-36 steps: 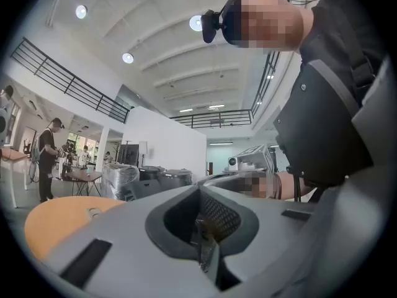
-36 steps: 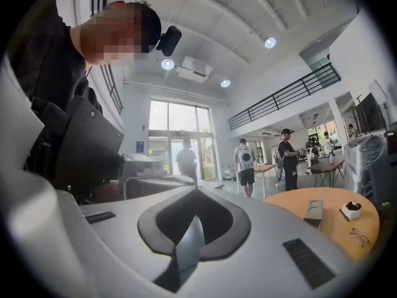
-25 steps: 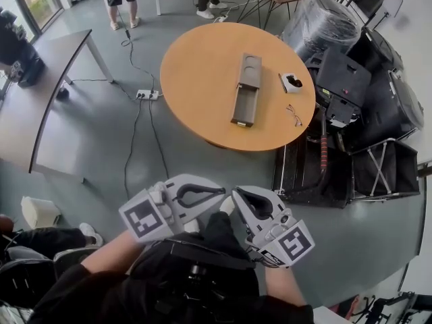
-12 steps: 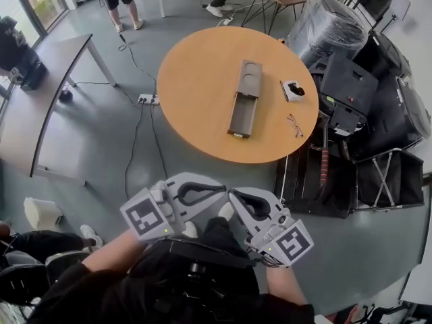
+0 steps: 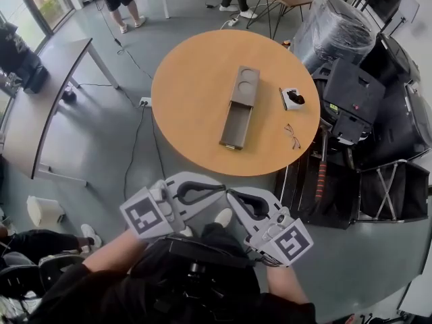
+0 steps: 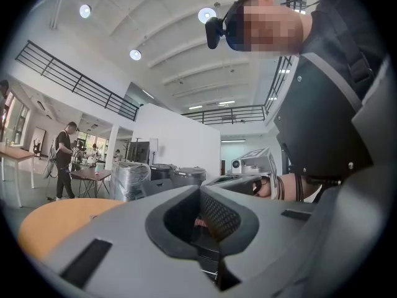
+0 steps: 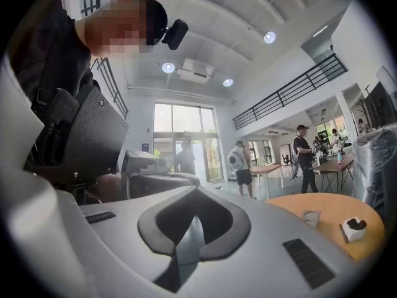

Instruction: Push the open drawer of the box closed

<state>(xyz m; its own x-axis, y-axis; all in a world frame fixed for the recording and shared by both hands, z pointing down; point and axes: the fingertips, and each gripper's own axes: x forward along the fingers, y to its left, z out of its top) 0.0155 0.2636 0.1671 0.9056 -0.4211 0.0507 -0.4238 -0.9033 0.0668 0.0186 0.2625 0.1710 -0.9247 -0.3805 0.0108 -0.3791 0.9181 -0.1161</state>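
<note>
A long grey box [image 5: 245, 85] lies on the round orange table [image 5: 185, 100], its drawer [image 5: 233, 128] pulled out toward me. My left gripper [image 5: 221, 190] and right gripper [image 5: 232, 196] are held low against my body, tips nearly touching each other, well short of the table. Both are shut with nothing between the jaws. In the left gripper view the left gripper [image 6: 200, 189] shows closed jaws, with the table [image 6: 56, 222] at lower left. The right gripper [image 7: 196, 190] is likewise closed in the right gripper view, with the table [image 7: 322, 213] at right.
On the table sit a small white holder [image 5: 291, 98] and a pair of glasses [image 5: 292, 136]. Black cases [image 5: 351, 100] and a wrapped drum [image 5: 334, 25] crowd the table's right side. A power strip [image 5: 145, 102] with cables lies on the floor left of it, near a grey table [image 5: 40, 106].
The table and box have come nearer and lower in the head view. Both grippers stay shut in the same pose by my body.
</note>
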